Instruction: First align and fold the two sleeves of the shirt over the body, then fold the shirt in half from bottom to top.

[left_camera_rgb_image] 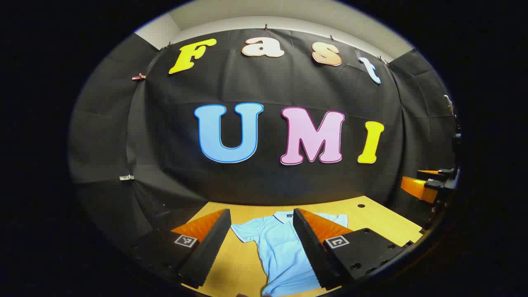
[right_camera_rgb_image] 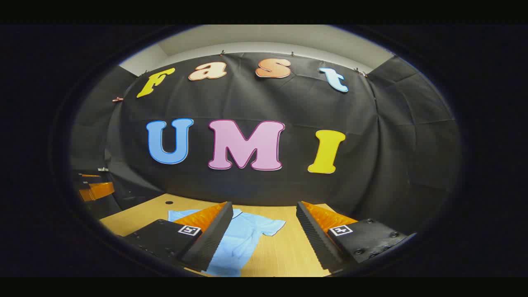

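On wooden table (left_camera_rgb_image: 371,218), blue shirt (left_camera_rgb_image: 280,251) flat, hem cut off, partly behind tool fingers (left_camera_rgb_image: 307,243)

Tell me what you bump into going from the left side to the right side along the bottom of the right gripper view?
The other hand-held gripper far off at the left edge → the small hole in the table → the light blue shirt lying flat → bare wooden table.

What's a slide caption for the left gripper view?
Open left gripper above flat light-blue polo shirt on wooden table.
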Available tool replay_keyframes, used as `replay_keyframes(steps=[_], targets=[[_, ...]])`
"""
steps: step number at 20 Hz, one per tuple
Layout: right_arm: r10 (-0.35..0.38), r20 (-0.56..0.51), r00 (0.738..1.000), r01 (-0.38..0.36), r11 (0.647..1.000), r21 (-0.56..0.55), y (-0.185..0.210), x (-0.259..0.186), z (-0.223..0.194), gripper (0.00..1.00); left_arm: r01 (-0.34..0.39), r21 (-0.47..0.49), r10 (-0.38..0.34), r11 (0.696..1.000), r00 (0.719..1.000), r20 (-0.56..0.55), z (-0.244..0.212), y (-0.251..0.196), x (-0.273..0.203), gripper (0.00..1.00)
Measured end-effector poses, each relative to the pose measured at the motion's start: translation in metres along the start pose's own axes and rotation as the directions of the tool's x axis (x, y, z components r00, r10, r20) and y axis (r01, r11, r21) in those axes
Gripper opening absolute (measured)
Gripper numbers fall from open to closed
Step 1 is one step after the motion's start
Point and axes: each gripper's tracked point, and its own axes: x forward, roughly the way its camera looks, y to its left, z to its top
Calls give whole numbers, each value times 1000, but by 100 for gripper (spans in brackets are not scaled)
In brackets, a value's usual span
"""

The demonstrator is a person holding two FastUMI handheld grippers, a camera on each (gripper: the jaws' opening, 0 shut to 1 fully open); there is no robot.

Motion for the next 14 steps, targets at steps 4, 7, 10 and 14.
replay_keyframes(steps=[4,7,10,14], targets=[[-10,-18,1000,9,1000,-4,-2,5,-4,97,3,-8,-3,1000,1000,4,1,-1,4,96],[-24,-10,1000,24,1000,2,-8,9,-3,97,10,15,-10,1000,1000,7,2,0,6,96],[-22,-15,1000,22,1000,4,-6,14,-5,96,12,22,-12,1000,1000,2,-2,-1,6,97],[-4,-2,1000,4,1000,0,-1,18,0,97,16,19,-16,1000,1000,0,-4,-4,8,96]])
